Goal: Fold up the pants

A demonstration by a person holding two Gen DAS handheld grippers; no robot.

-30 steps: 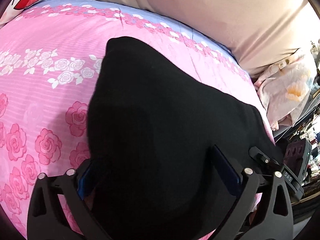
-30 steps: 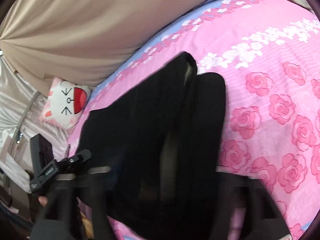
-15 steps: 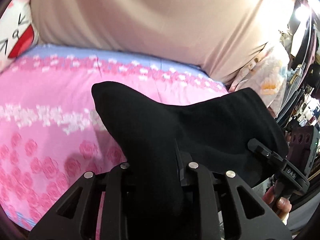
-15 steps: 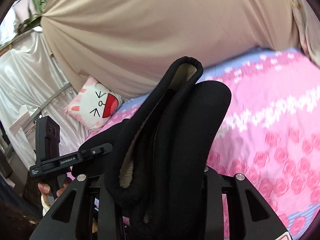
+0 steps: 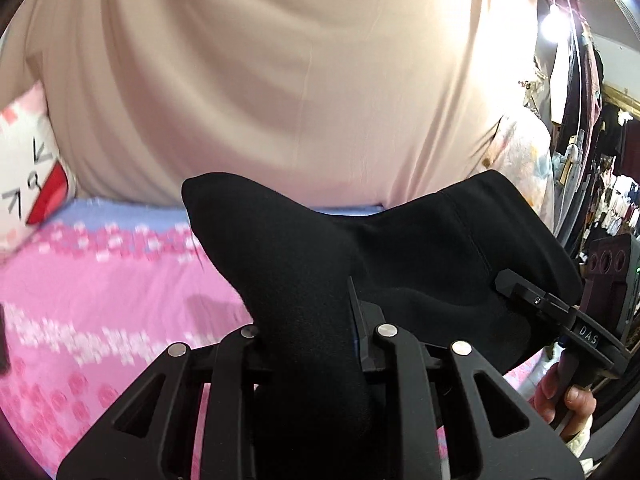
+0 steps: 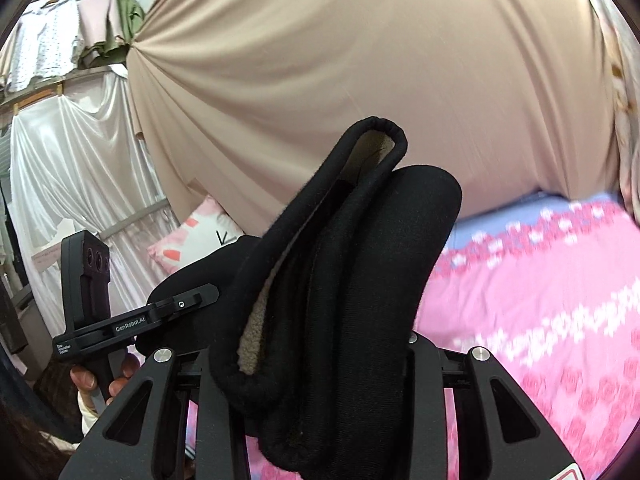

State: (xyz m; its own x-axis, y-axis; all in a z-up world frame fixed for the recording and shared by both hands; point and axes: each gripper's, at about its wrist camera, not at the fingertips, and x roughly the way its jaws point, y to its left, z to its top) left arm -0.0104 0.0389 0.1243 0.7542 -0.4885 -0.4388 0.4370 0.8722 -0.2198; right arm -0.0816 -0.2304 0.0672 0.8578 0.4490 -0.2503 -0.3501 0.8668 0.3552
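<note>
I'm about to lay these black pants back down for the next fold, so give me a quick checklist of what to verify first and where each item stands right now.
1. Left gripper shut on the pants: ok, fabric is bunched between its fingers.
2. Right gripper shut on the pants: ok, a thick folded bundle with tan lining sits between its fingers.
3. Pants span between both grippers: ok, the cloth runs across to the other gripper in each view.
4. Pants lifted off the pink bedsheet: cannot tell, the lower part is hidden.
5. Edges aligned for the fold: cannot tell, the layers are bunched.
6. Landing spot on the bedsheet free: ok in the visible part.
</note>
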